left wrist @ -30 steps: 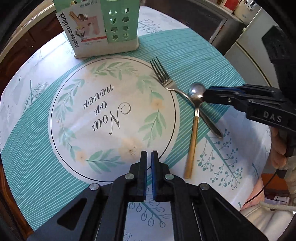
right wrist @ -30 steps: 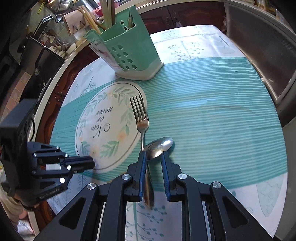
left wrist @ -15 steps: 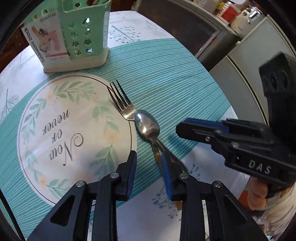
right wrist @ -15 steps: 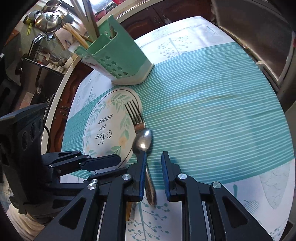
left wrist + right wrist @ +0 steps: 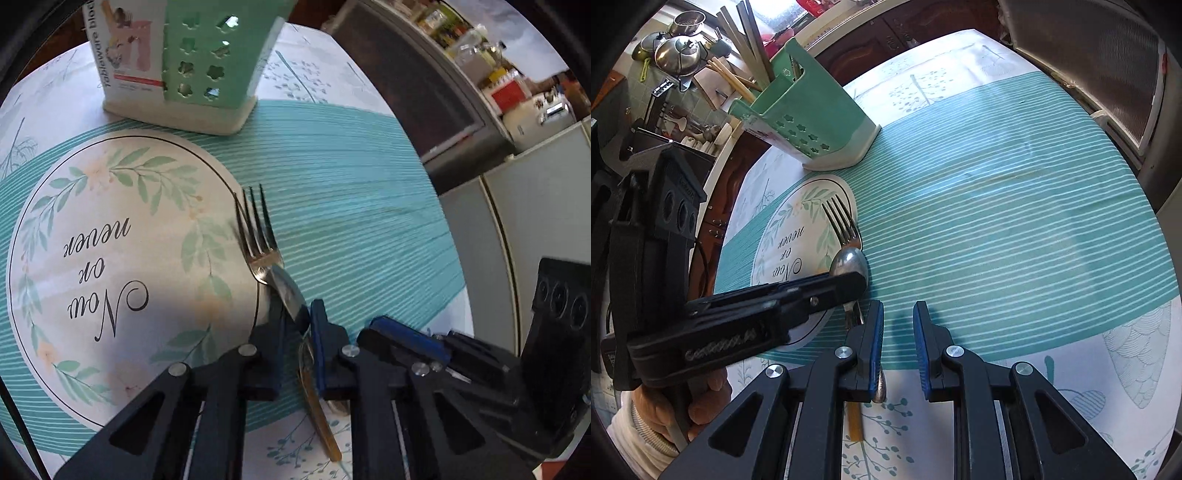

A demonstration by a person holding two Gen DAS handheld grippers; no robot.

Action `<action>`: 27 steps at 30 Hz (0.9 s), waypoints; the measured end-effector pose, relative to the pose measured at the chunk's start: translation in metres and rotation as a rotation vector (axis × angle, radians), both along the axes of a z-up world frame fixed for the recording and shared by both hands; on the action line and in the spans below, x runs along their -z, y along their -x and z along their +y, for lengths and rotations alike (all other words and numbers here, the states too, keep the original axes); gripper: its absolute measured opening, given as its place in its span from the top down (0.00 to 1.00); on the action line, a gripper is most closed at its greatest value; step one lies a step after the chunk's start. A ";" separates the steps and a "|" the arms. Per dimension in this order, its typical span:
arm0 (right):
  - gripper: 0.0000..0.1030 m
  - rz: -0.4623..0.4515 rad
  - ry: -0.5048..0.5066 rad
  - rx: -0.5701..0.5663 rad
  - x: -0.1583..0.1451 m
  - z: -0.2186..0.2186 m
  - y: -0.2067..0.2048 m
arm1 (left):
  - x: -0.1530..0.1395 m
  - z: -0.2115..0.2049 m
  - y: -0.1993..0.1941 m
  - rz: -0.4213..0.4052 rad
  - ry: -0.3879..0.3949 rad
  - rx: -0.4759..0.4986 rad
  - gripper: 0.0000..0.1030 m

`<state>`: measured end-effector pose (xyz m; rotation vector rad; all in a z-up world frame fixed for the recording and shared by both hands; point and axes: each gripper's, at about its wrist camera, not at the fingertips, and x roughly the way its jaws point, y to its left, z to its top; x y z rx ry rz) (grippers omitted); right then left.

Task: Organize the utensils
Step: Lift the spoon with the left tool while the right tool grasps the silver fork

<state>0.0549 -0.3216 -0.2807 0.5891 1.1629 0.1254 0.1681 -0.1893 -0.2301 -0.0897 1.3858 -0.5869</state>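
A silver fork (image 5: 258, 236) lies on the tablecloth with its tines toward the green utensil holder (image 5: 192, 62). A spoon with a gold handle (image 5: 317, 417) lies across the fork; its bowl (image 5: 849, 260) shows in the right wrist view. My left gripper (image 5: 297, 325) is open, its jaws straddling the spoon and fork where they cross, just above the cloth. My right gripper (image 5: 897, 332) is open and empty, just right of the utensils' handles. The fork (image 5: 842, 225) and holder (image 5: 812, 122) also show in the right wrist view.
The round table carries a teal striped cloth (image 5: 351, 206) with a printed circle (image 5: 110, 258). The holder has several utensils standing in it (image 5: 750, 44). A grey cabinet (image 5: 517, 221) stands beyond the table's right edge. Kitchen pots (image 5: 676, 51) hang behind.
My left gripper opened, swung right and came down over the spoon and fork. My right gripper let go of the spoon, opened wider and shifted right. The spoon turned to lie along the fork.
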 end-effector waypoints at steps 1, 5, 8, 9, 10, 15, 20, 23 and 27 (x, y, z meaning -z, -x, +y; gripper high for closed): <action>0.84 0.001 -0.001 -0.001 0.000 0.001 0.000 | 0.001 0.002 0.000 0.004 0.009 -0.013 0.92; 0.84 0.000 -0.005 -0.012 0.000 0.004 -0.001 | -0.001 0.018 0.004 0.000 0.065 -0.055 0.99; 0.84 0.001 0.004 -0.038 -0.001 0.010 -0.005 | -0.009 0.032 0.011 -0.027 0.086 -0.076 0.99; 0.84 0.002 0.008 -0.047 -0.002 0.013 -0.008 | -0.012 0.037 0.013 -0.036 0.096 -0.078 0.99; 0.84 0.001 0.012 -0.057 -0.002 0.015 -0.011 | -0.017 0.043 0.015 -0.046 0.099 -0.078 0.99; 0.84 -0.002 0.051 -0.127 -0.006 0.032 -0.033 | -0.029 0.066 0.022 -0.082 0.117 -0.089 0.99; 0.84 0.026 0.103 -0.194 -0.006 0.052 -0.057 | -0.035 0.089 0.025 -0.107 0.107 -0.113 0.99; 0.84 0.029 0.182 -0.232 -0.010 0.066 -0.071 | -0.035 0.102 0.024 -0.111 0.101 -0.132 0.99; 0.77 0.007 0.245 -0.243 -0.016 0.075 -0.090 | -0.032 0.121 0.019 -0.096 0.115 -0.160 0.99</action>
